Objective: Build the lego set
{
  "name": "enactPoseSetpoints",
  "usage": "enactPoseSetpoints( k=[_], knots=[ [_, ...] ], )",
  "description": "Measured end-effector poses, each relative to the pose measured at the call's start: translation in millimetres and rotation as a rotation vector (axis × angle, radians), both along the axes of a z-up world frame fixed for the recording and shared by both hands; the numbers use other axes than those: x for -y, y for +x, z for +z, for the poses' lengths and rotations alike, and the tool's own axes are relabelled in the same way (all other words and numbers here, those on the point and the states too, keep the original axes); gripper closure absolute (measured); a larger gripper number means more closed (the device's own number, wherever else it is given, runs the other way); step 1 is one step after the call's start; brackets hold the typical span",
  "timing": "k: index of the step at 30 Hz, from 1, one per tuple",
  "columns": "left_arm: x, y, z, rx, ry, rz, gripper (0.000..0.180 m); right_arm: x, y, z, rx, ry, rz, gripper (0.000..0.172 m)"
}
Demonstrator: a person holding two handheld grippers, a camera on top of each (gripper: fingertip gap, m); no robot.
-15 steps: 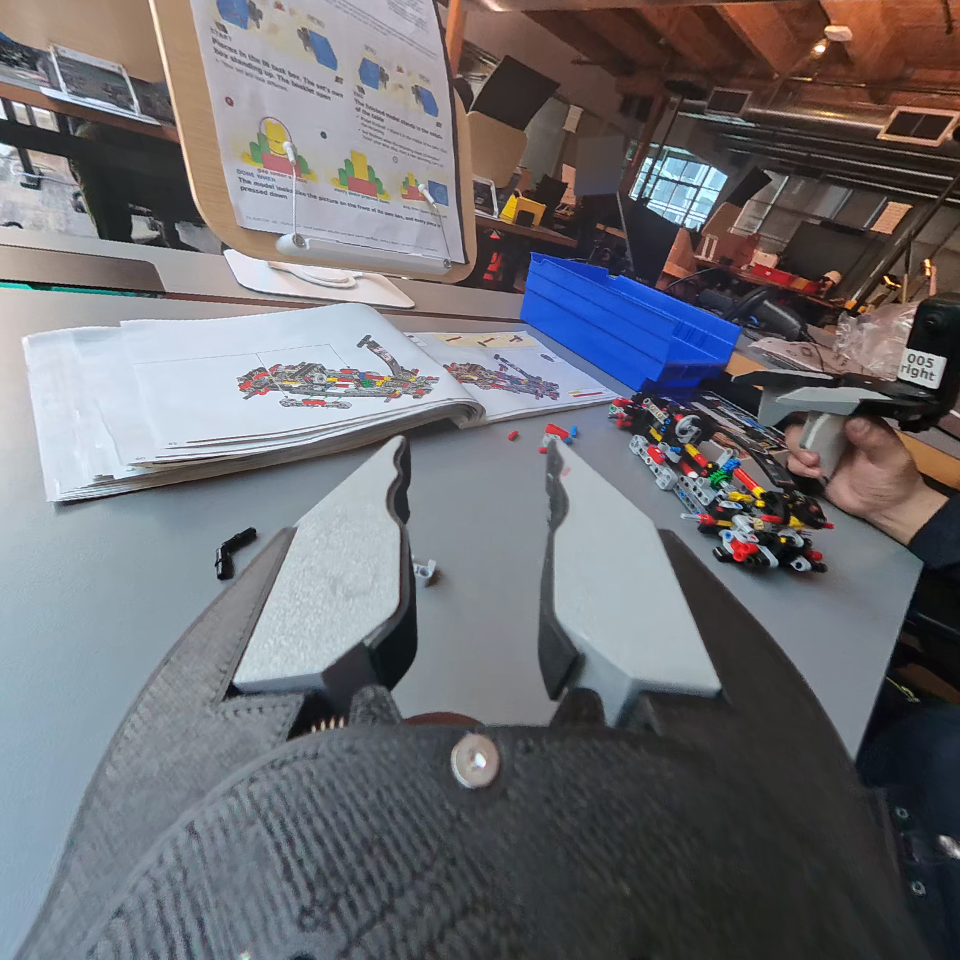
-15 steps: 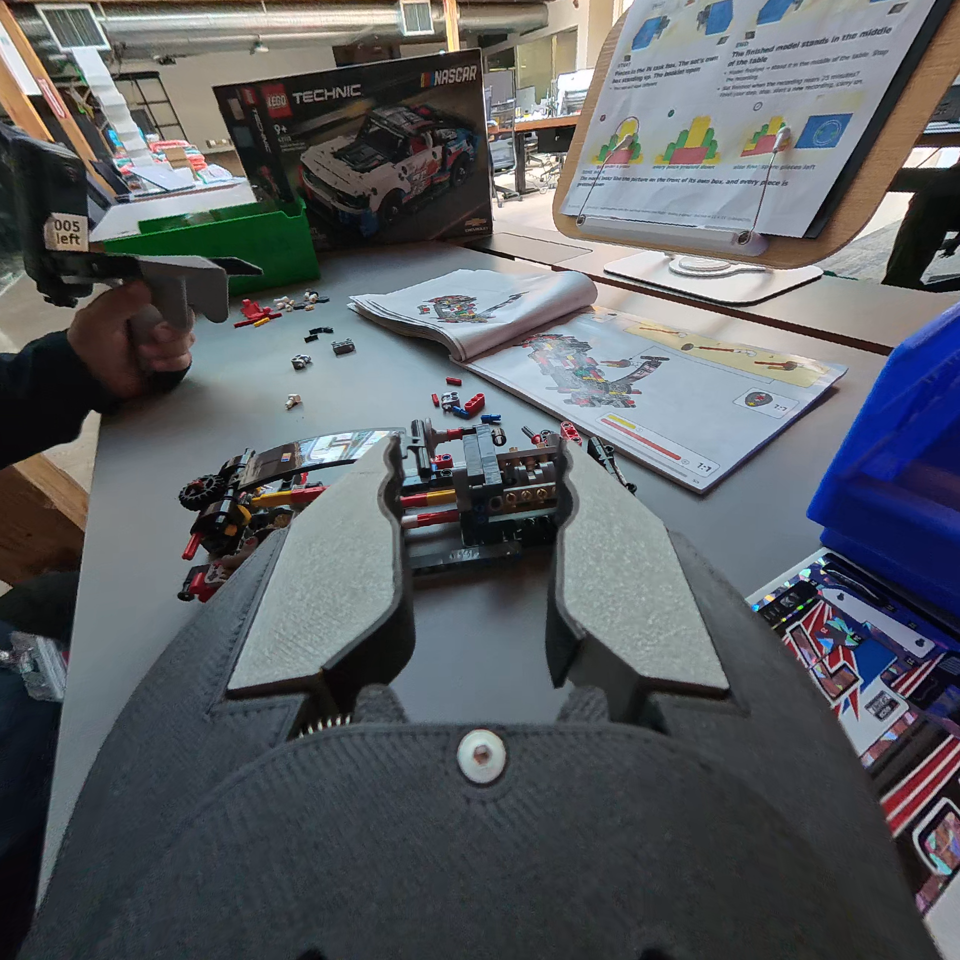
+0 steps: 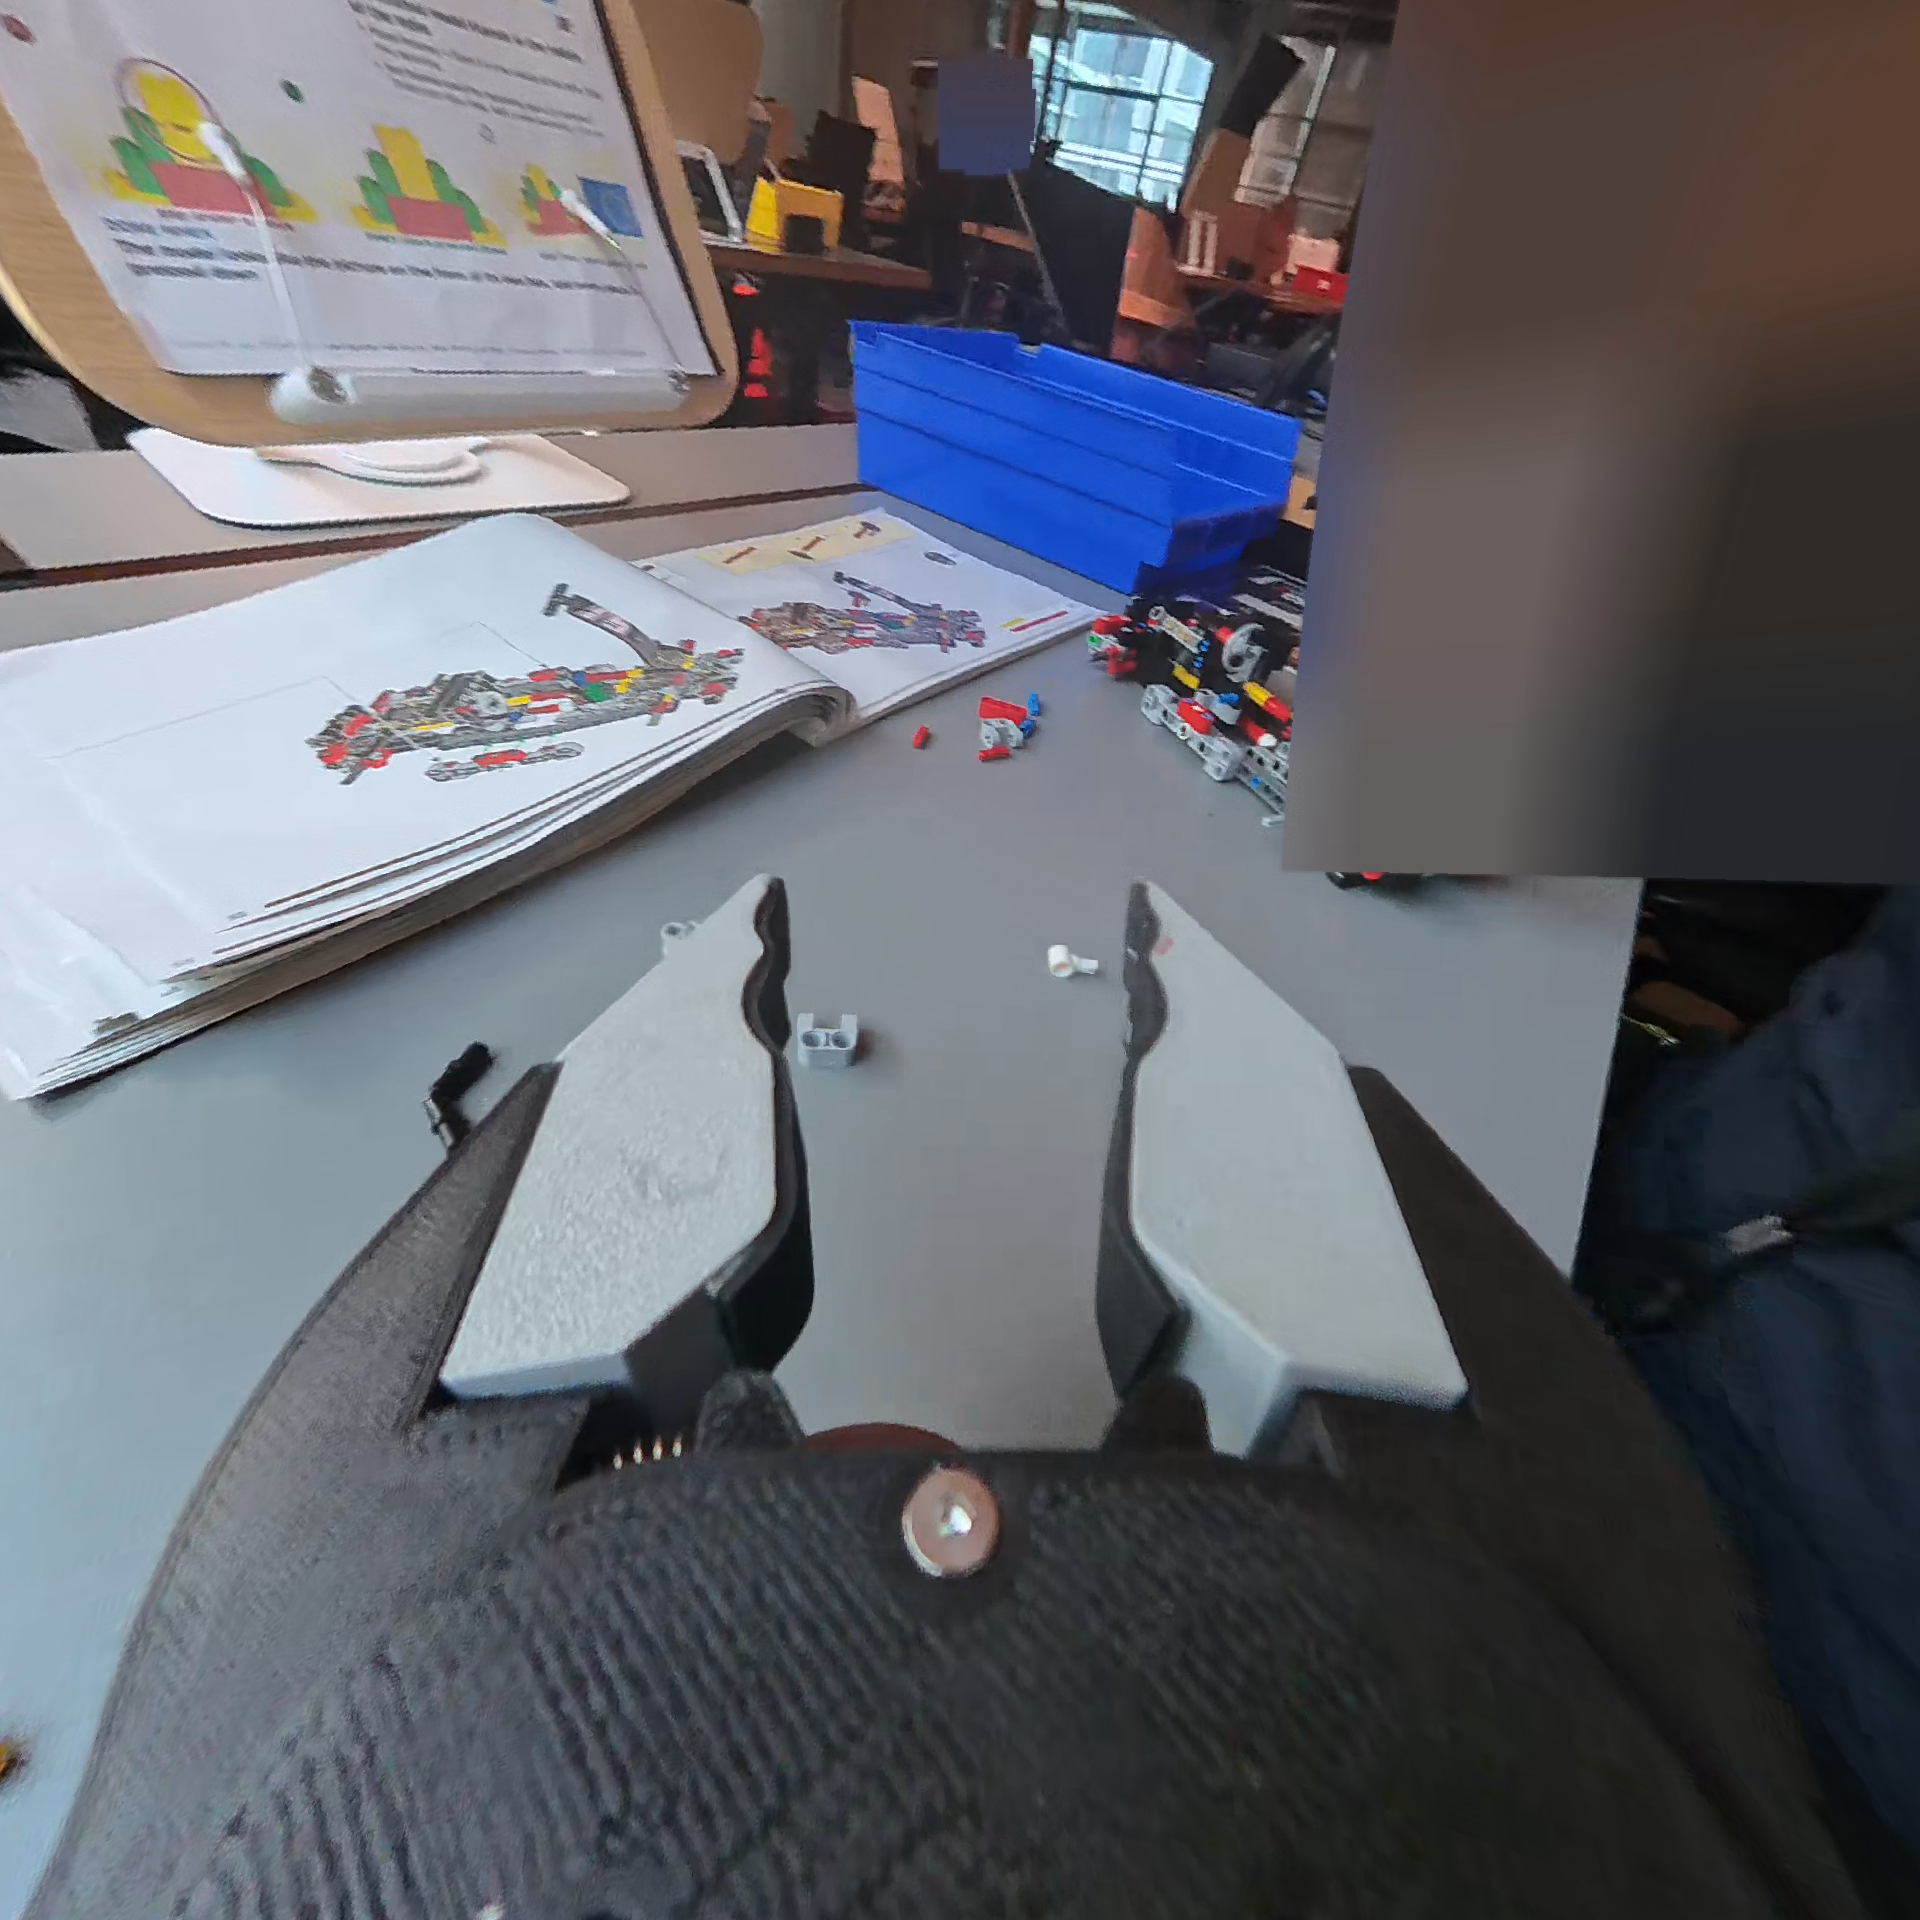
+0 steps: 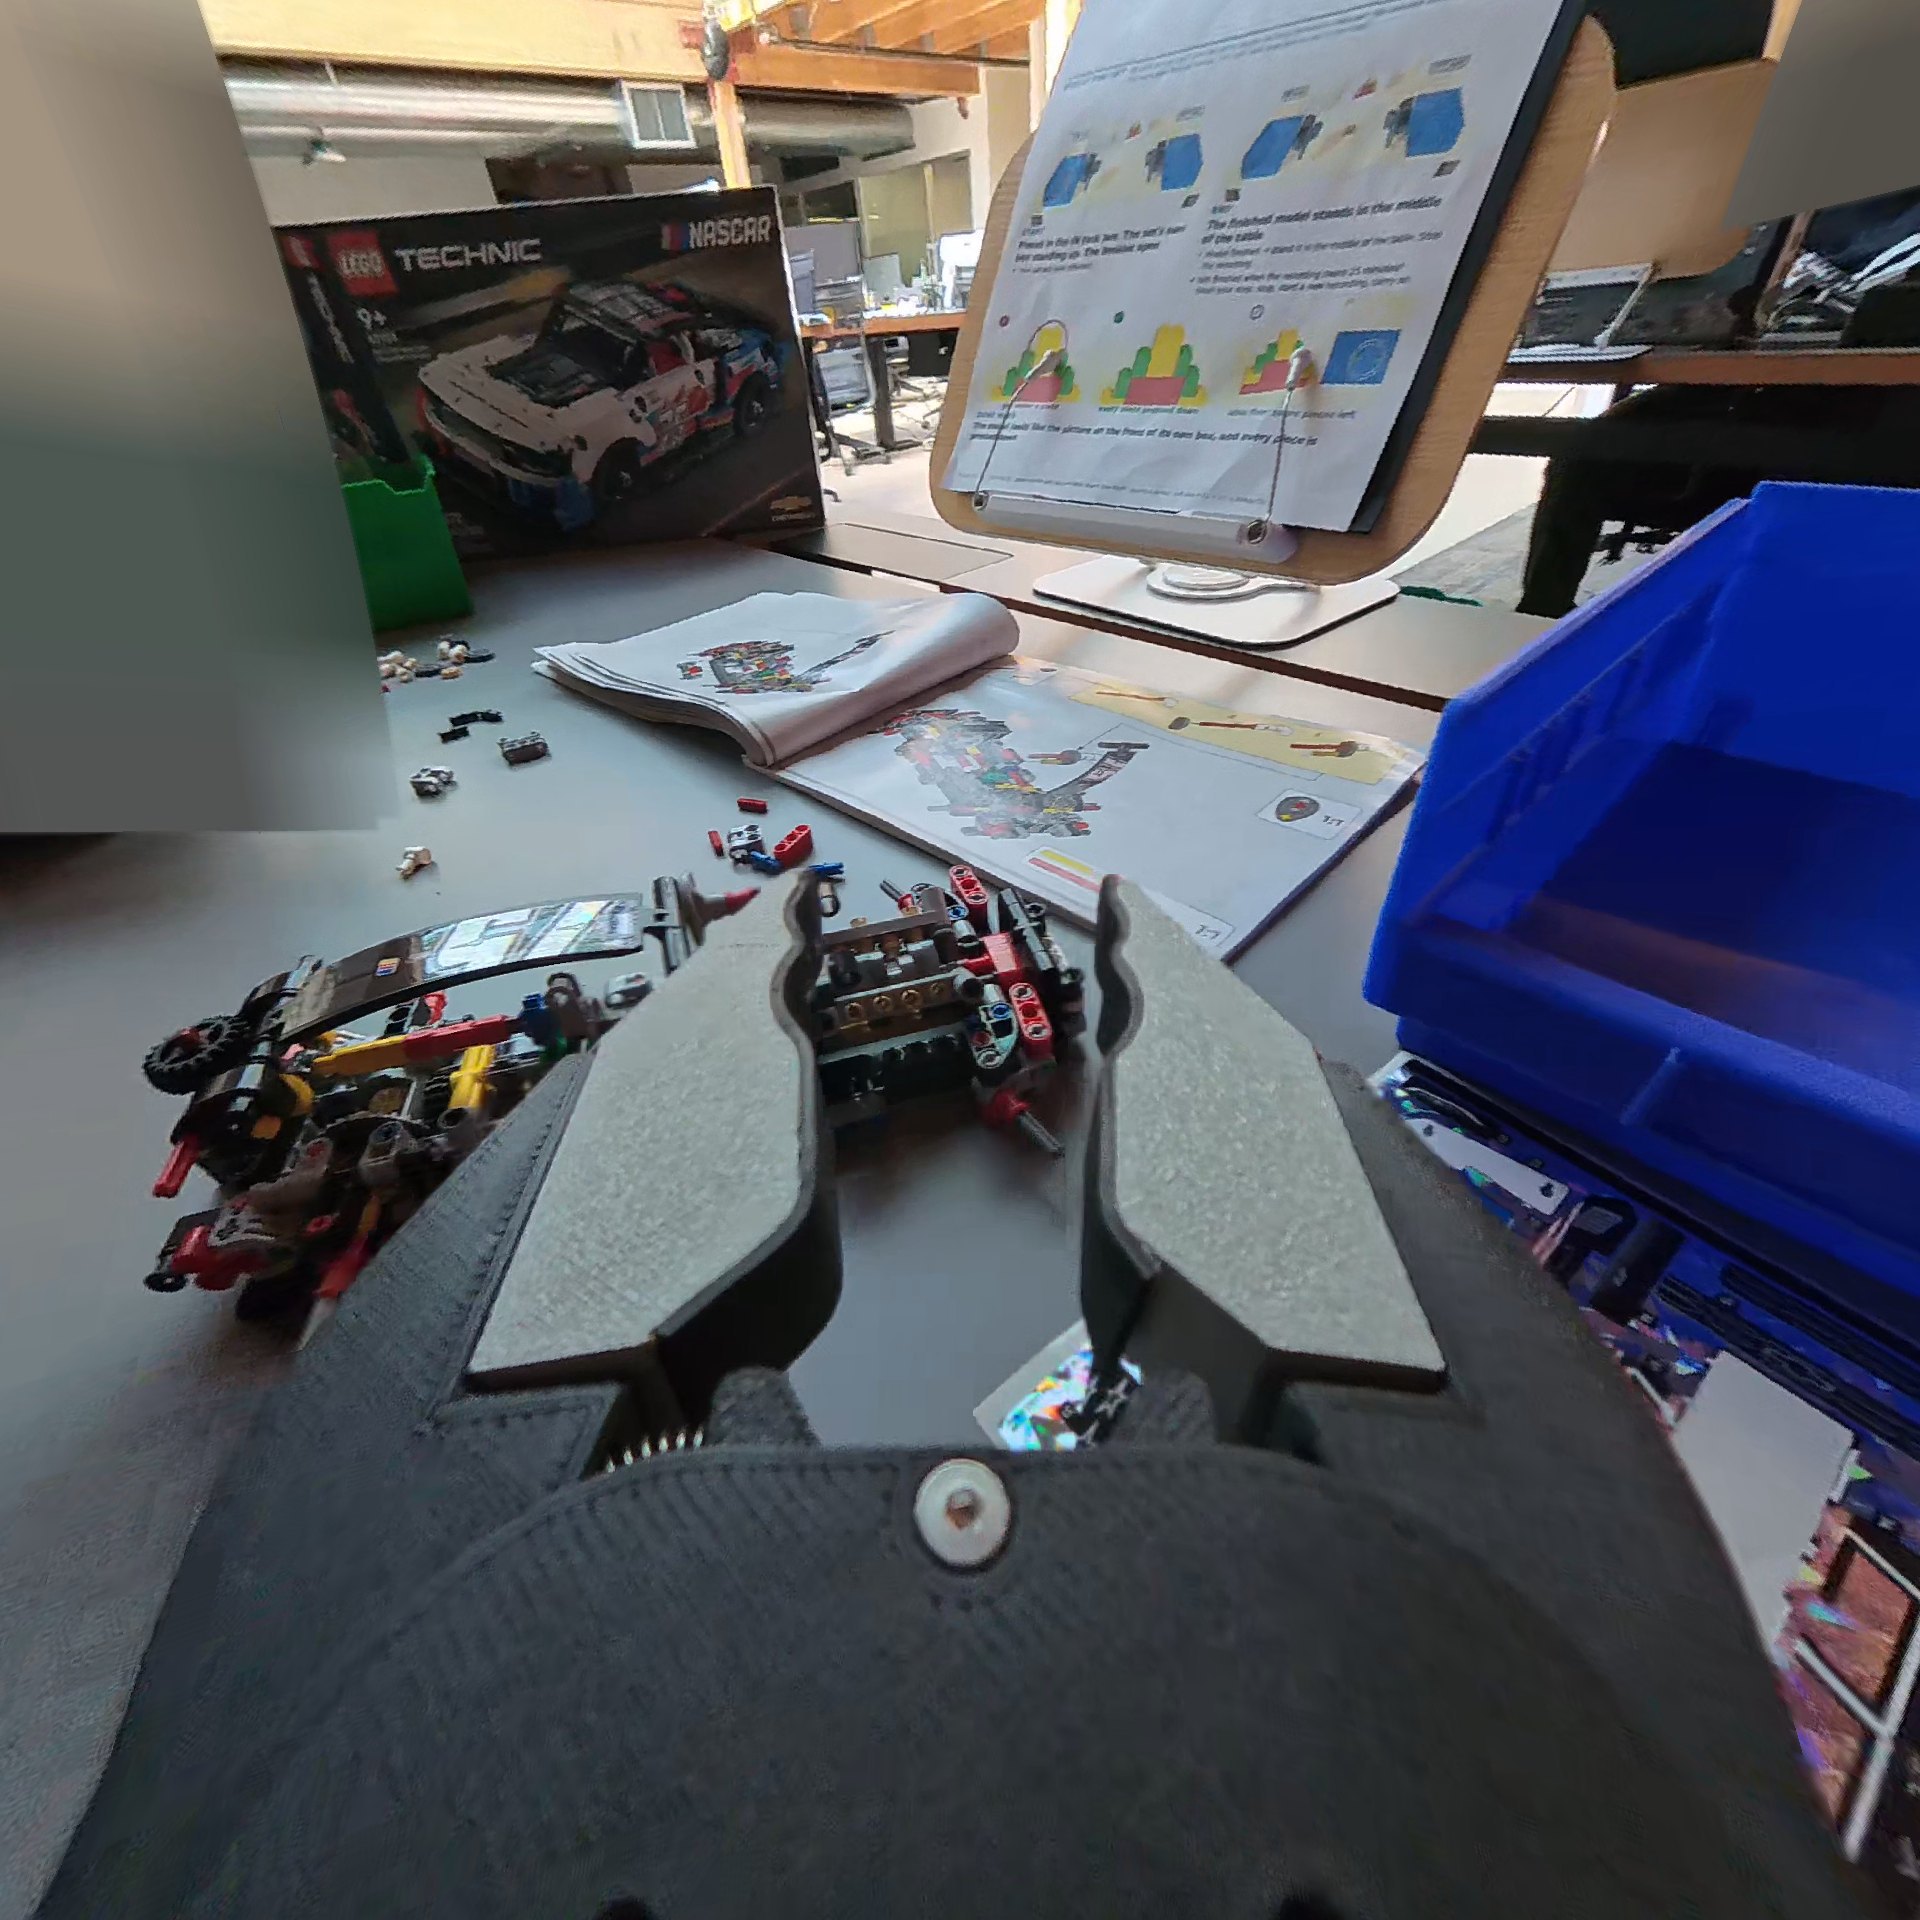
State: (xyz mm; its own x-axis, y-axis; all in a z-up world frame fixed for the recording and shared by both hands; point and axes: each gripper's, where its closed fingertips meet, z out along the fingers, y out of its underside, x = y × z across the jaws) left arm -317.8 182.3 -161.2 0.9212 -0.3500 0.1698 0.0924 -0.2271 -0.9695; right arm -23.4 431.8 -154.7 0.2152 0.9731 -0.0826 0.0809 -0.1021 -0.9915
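My left gripper (image 3: 956,904) is open and empty, low over the grey table (image 3: 935,831). A small grey brick piece (image 3: 828,1039) lies on the table between its fingers, close to the left one and not pressed. A small white piece (image 3: 1070,963) lies just inside the right finger. My right gripper (image 4: 956,904) is open around the near end of a partly built brick car chassis (image 4: 935,997). The left pad is against it and a narrow gap shows at the right pad. The chassis also shows in the left wrist view (image 3: 1205,675).
An open instruction booklet (image 3: 416,727) (image 4: 1091,790) lies at the back. A blue bin (image 3: 1060,447) (image 4: 1662,883) stands right, over a sticker sheet (image 4: 1507,1174). A set box (image 4: 582,364), green bin (image 4: 400,540), paper stand (image 4: 1247,312) and loose pieces (image 4: 769,836) (image 3: 1003,717) surround them. My right fingertips sit around 40 centimeters from my left ones.
My left gripper has opened wider and moved forward and down over the small grey and white pieces. My right gripper has narrowed slightly around the chassis end and tilted.
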Motion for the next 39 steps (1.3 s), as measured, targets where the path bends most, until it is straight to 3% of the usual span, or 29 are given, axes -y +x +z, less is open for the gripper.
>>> enactPoseSetpoints(
  k=[7, 12, 23, 29, 39],
  knots=[
    [1.5, 1.7, 1.8, 0.024, 0.007, -0.027, 0.126, -30.7, 0.2, -9.2, 0.117, 0.132, -0.171, 0.122],
    [1.9, -10.7, 8.2, 0.113, 0.031, 0.01, 0.126, -37.9, -7.1, -15.3, 0.167, 0.157, -0.177, 0.122],
    [-6.9, 12.2, 6.8, 0.029, 0.04, -0.133, 0.129, -42.0, 0.7, -11.7, 0.163, 0.162, -0.236, 0.122],
    [-18.1, 7.8, 5.1, -0.042, 0.053, -0.103, 0.132, -46.6, 6.9, -14.1, 0.196, 0.179, -0.316, 0.122],
    [-26.2, -15.3, 7.5, -0.058, 0.071, 0.028, 0.133, -61.7, 26.1, -2.4, 0.083, 0.104, -0.387, 0.123]
  ],
)
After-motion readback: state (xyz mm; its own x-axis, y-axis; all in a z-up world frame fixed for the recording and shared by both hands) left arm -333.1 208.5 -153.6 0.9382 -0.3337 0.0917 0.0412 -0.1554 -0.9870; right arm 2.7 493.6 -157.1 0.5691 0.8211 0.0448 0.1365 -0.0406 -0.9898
